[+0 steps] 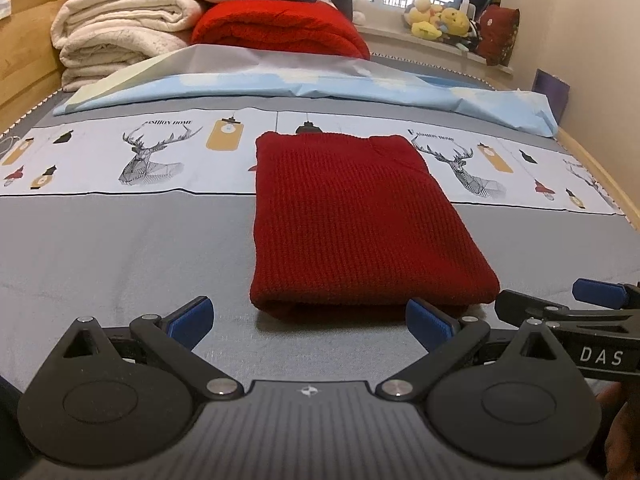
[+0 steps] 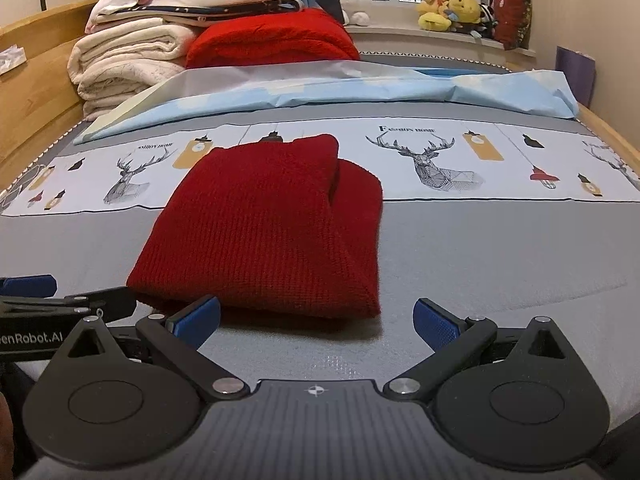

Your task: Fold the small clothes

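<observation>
A dark red knit garment (image 1: 352,220) lies folded into a neat rectangle on the grey bed sheet (image 1: 120,248). It also shows in the right wrist view (image 2: 264,232). My left gripper (image 1: 308,320) is open and empty, just in front of the garment's near edge. My right gripper (image 2: 316,320) is open and empty too, at the garment's near right corner. The right gripper also shows at the right edge of the left wrist view (image 1: 568,304). The left gripper shows at the left edge of the right wrist view (image 2: 52,300).
A light blue folded sheet (image 1: 304,88) lies across the bed behind the garment. Stacked cream blankets (image 1: 116,36) and a bright red blanket (image 1: 280,28) sit at the back left. Plush toys (image 1: 440,20) line the windowsill. Wooden bed rails (image 1: 24,64) run along both sides.
</observation>
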A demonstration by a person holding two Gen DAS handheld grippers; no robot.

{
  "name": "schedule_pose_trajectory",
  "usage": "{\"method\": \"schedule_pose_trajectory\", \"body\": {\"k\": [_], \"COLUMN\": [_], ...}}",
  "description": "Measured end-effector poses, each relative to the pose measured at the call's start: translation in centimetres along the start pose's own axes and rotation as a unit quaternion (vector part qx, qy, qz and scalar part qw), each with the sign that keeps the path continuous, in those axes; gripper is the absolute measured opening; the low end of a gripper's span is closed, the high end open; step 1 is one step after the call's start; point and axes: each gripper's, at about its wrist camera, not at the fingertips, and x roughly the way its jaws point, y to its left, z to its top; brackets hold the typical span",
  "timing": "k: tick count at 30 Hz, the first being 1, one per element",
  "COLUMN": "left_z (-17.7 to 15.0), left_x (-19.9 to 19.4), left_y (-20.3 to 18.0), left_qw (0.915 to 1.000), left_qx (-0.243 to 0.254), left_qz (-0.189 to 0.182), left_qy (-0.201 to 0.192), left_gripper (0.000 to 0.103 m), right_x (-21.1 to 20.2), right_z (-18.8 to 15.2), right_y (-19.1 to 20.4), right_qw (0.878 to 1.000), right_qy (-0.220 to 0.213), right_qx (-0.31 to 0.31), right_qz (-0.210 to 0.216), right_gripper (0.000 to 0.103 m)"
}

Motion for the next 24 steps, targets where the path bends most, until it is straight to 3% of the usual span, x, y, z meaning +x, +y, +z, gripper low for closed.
{"method": "schedule_pose_trajectory", "body": {"k": [24], "left_z": [-0.18], "left_x": [0.31], "left_y": [-0.02], "left_qw": [1.0], "left_qx": [0.001], "left_qz": [0.0], "left_qy": [0.006], "left_gripper": [0.102], "right_x": [0.24], "right_z": [-0.25], "right_y": [0.27], "right_qw": [1.0], "right_qy": [0.005], "right_qx": [-0.002], "right_qz": [-0.006], "right_gripper": [0.102]}}
